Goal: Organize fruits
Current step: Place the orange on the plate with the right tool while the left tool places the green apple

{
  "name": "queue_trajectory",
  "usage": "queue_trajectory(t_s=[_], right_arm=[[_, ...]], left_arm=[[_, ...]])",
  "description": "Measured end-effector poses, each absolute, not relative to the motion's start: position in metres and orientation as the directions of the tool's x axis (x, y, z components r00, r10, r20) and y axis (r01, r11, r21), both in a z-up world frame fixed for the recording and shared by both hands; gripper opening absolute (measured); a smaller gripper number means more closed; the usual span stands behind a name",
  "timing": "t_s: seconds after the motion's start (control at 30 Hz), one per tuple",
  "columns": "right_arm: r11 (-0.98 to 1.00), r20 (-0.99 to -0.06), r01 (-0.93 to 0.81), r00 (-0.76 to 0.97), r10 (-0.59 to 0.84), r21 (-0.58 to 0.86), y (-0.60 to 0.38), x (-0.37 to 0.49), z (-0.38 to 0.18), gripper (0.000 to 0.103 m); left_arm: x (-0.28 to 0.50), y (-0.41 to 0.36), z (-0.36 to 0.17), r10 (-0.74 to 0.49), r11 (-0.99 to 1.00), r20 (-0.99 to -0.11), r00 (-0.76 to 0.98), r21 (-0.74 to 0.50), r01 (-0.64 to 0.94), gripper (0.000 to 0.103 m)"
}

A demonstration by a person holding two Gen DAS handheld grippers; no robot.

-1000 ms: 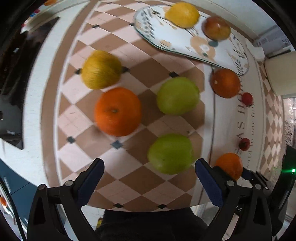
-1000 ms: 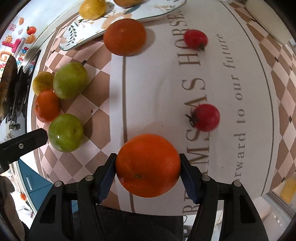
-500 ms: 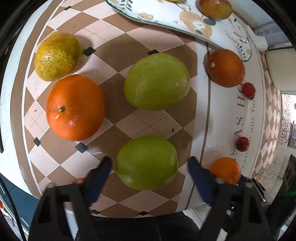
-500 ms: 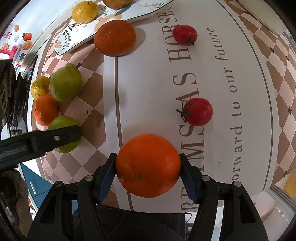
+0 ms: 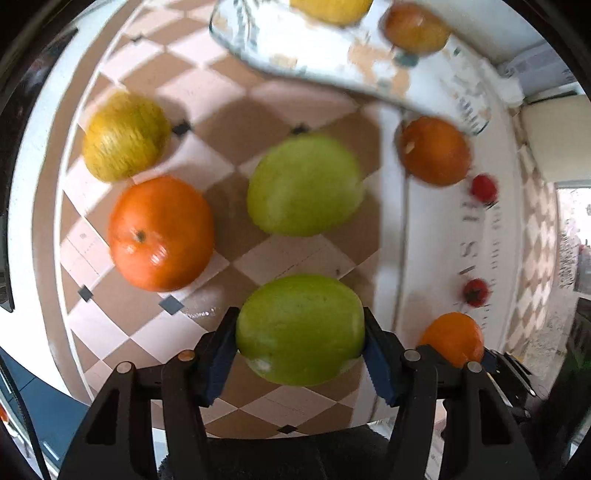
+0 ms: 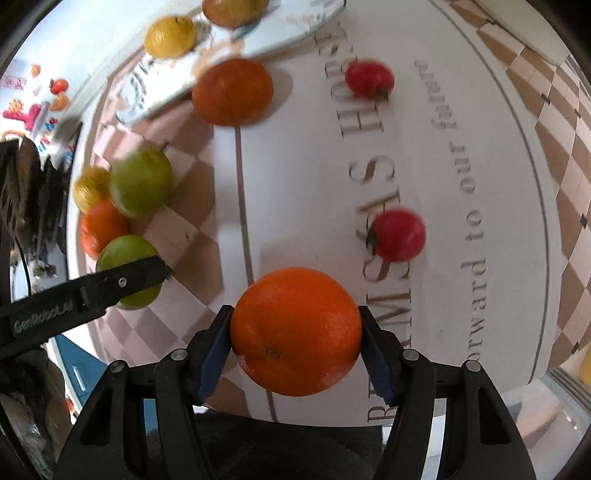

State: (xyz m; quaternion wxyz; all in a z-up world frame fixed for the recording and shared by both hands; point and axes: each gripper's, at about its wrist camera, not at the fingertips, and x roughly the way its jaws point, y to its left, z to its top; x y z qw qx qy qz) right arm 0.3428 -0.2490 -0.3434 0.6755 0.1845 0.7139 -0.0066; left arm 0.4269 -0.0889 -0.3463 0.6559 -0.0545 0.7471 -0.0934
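My left gripper point(image 5: 300, 343) is shut on a green fruit point(image 5: 300, 328) just above the checkered tablecloth. Beyond it lie a second green fruit point(image 5: 304, 184), an orange point(image 5: 160, 232), a yellow-green citrus point(image 5: 125, 134) and a dark orange point(image 5: 434, 149). My right gripper point(image 6: 295, 341) is shut on an orange point(image 6: 295, 330) held above the cloth's lettered band. The patterned plate point(image 5: 332, 55) at the back holds a yellow fruit point(image 5: 330, 9) and a brownish fruit point(image 5: 415, 31). The left gripper's finger point(image 6: 122, 282) shows in the right wrist view.
Two red cherry tomatoes point(image 6: 399, 234) point(image 6: 369, 79) lie on the white lettered band. The table edge runs along the left and near side, with a blue cabinet point(image 6: 79, 369) below. A white box point(image 5: 554, 129) stands at the far right.
My left gripper moved down over the near green fruit and shut on it. My right gripper kept hold of its orange and barely shifted.
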Motion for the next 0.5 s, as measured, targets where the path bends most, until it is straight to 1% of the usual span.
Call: queue_trajectory(t_s=[0.13, 0.27, 0.37, 0.5], right_arm=[[0.918, -0.958, 0.277, 0.053, 0.281, 0.284, -0.260, 0.368, -0.317, 0.067], [0.915, -0.948, 0.252, 0.134, 0.290, 0.316, -0.266, 0.418, -0.291, 0.067], [0.925, -0.947, 0.223, 0.165, 0.274, 0.307, -0.265, 0.460, -0.288, 0.067], [0.949, -0.962, 0.181, 0.142, 0.234, 0.258, -0.257, 0.514, -0.307, 0.067]], left_arm=[[0.448, -0.089, -0.307, -0.259, 0.964, -0.964, -0.061, -0.262, 0.036, 0.059], [0.485, -0.082, -0.280, -0.288, 0.957, -0.958, -0.002, -0.288, 0.039, 0.060], [0.525, -0.078, -0.274, -0.270, 0.962, -0.963, 0.021, -0.269, 0.043, 0.060], [0.570, -0.063, -0.289, -0.206, 0.978, -0.978, 0.018, -0.205, 0.044, 0.060]])
